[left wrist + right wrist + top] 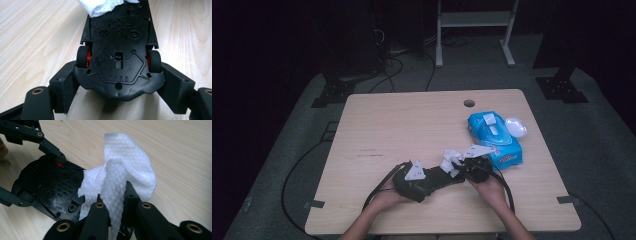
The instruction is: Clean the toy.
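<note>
A black toy car (120, 57) with red wheel hubs lies upside down between the jaws of my left gripper (120, 77), which is shut on its sides near one pair of wheels. In the high view the left gripper (438, 179) holds the car (448, 176) low over the table's near middle. My right gripper (115, 197) is shut on a crumpled white tissue (130, 162), and the tissue rests against the far end of the car's underside (50, 185). The tissue (102, 6) covers that end in the left gripper view. The right gripper (462, 167) sits just right of the car.
A blue tissue pack (494, 137) lies on the wooden table (412, 120) at the right, with a white oval piece (515, 126) beside it. A round hole (469, 103) is near the far edge. Cables trail off the near edge; a white frame (474, 20) stands behind.
</note>
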`<state>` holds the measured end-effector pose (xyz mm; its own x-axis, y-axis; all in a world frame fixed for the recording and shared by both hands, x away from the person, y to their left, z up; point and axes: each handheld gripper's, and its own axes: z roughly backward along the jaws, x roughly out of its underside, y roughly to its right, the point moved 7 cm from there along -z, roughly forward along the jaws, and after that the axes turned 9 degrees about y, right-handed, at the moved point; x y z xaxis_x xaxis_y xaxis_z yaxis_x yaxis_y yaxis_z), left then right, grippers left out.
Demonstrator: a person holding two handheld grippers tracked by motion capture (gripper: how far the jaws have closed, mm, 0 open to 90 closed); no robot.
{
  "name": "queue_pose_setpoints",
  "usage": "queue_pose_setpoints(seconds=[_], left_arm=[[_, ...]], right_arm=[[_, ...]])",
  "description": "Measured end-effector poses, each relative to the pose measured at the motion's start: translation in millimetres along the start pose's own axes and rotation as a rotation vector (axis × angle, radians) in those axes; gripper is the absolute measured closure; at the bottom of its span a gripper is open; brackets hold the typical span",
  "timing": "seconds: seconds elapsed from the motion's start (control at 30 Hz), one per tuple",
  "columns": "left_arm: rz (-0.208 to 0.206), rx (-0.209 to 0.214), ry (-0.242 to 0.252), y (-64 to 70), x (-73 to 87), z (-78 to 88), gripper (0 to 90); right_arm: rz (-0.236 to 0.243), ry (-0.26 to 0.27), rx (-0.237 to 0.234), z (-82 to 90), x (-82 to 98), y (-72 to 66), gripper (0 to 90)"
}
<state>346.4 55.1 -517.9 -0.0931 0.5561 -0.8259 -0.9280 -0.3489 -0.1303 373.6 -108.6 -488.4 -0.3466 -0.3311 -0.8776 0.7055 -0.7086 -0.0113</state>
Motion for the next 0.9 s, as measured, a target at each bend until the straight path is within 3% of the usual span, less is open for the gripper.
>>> queue_pose_setpoints(seconds=[0.27,0.33,0.37,0.43,0.5,0.6,0.67,0.7,0.8,0.9], left_arm=[[-0.012,-0.001,-0.011,3.2,0.9,-1.6,23.7],[-0.009,-0.001,-0.009,3.2,1.4,-1.5,23.7],[-0.017,0.000,-0.017,2.8,2.0,-1.4,23.7],[-0.012,0.002,-0.016,2.7,2.2,-1.7,23.7],[-0.018,0.007,-0.018,3.1,1.7,-2.3,23.7],[-0.021,0.006,-0.024,4.1,2.3,-3.9,23.7],[-0.025,0.003,-0.029,4.4,2.8,-4.3,23.7],[-0.034,0.004,-0.037,4.0,3.1,-3.5,23.7],[-0.035,0.001,-0.025,4.4,1.9,-3.2,23.7],[-0.022,0.009,-0.027,3.9,3.5,-3.7,23.7]], right_arm=[[0.055,0.010,-0.121,-24.3,-13.1,-42.7,83.8],[0.065,0.001,-0.116,-23.9,-12.9,-40.8,83.8],[0.069,-0.003,-0.064,-18.9,-10.2,-26.2,83.8],[0.052,-0.002,-0.050,-16.6,-8.7,-20.0,83.9],[-0.009,0.008,-0.034,-11.3,-5.5,-8.9,83.9],[-0.007,0.015,-0.038,-12.4,-5.1,-15.4,83.8],[0.007,0.019,-0.098,-19.4,-7.3,-31.3,83.8],[0.054,0.013,-0.118,-23.5,-9.1,-40.7,83.7],[0.074,0.008,-0.111,-22.0,-11.3,-40.3,83.8],[0.053,0.000,-0.050,-12.6,-7.1,-18.3,83.8]])
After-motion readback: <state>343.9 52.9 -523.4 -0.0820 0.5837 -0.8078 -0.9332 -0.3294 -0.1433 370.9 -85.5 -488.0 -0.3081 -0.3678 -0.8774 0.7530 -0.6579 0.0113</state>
